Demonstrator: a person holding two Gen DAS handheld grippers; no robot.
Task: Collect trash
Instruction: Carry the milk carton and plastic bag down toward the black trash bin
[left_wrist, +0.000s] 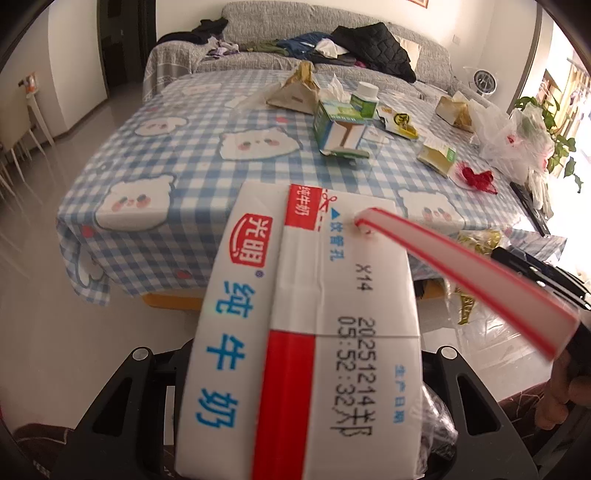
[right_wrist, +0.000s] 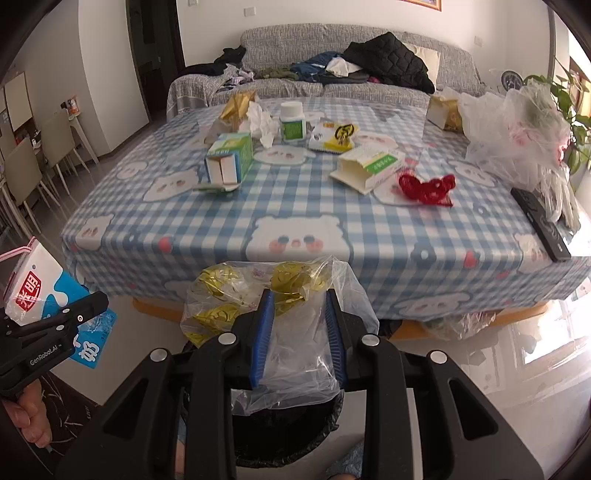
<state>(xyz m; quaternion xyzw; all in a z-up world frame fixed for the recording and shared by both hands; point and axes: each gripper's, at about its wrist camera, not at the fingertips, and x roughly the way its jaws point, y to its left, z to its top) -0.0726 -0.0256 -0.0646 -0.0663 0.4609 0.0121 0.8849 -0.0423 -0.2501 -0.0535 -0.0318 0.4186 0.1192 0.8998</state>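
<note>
A white milk carton (left_wrist: 306, 332) with red and blue print fills the left wrist view. My left gripper (left_wrist: 295, 354) is shut on it. A red-and-white straw (left_wrist: 461, 269) sticks out of its top. In the right wrist view the same carton (right_wrist: 33, 284) and left gripper (right_wrist: 55, 325) are at the left edge. My right gripper (right_wrist: 299, 295) is shut, blue pads (right_wrist: 262, 332) pressing a clear plastic bag (right_wrist: 295, 354) of gold foil wrappers. A black-lined trash bin (right_wrist: 295, 443) stands just below it.
The blue checked table (right_wrist: 295, 218) ahead holds a green-white box (right_wrist: 229, 158), a white bottle (right_wrist: 291, 120), crumpled tissue (right_wrist: 262, 122), an open carton (right_wrist: 369, 166), a red ornament (right_wrist: 426, 188), a black remote (right_wrist: 541, 221) and plastic bags (right_wrist: 517, 136). A sofa (right_wrist: 332, 37) with clothes is behind.
</note>
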